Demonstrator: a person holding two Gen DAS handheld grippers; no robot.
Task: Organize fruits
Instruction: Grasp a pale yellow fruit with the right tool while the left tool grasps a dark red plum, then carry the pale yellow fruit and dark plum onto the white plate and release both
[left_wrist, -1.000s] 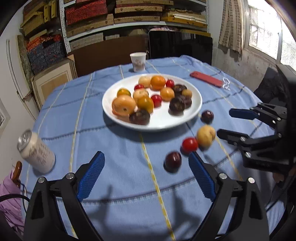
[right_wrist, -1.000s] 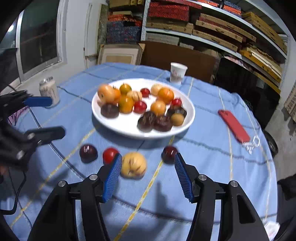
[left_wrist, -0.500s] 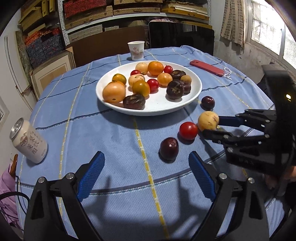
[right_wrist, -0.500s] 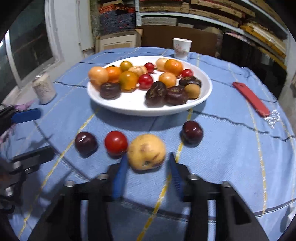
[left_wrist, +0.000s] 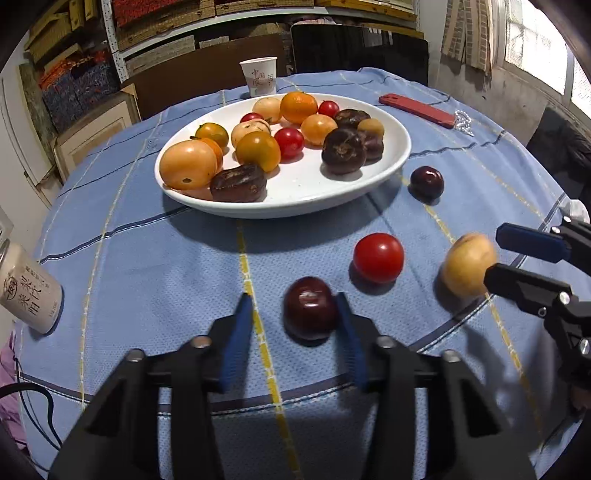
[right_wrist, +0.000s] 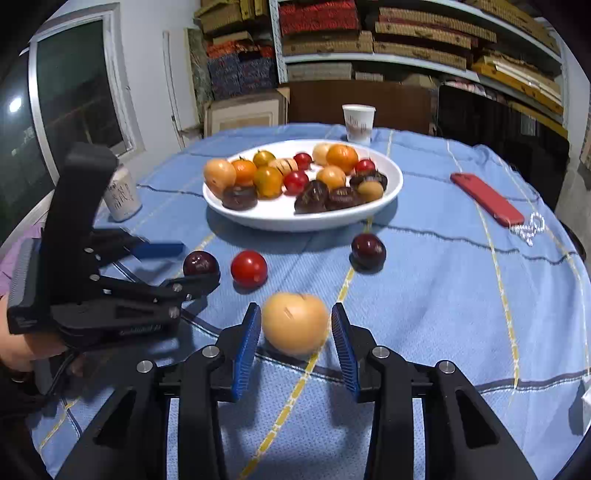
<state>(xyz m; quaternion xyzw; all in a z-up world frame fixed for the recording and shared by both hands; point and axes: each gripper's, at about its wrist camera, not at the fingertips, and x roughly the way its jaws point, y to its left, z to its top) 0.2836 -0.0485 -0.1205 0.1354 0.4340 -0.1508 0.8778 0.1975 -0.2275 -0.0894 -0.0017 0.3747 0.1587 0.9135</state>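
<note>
Both wrist views look low across the table toward the shared plate.

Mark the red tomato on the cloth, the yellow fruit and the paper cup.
red tomato (left_wrist: 378, 257), left wrist view, middle of its skin
yellow fruit (right_wrist: 295, 323), right wrist view, front face
paper cup (right_wrist: 358, 123), right wrist view, side wall

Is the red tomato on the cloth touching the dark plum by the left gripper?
Apart. The left wrist view shows bare blue cloth between the red tomato and the dark plum.
</note>
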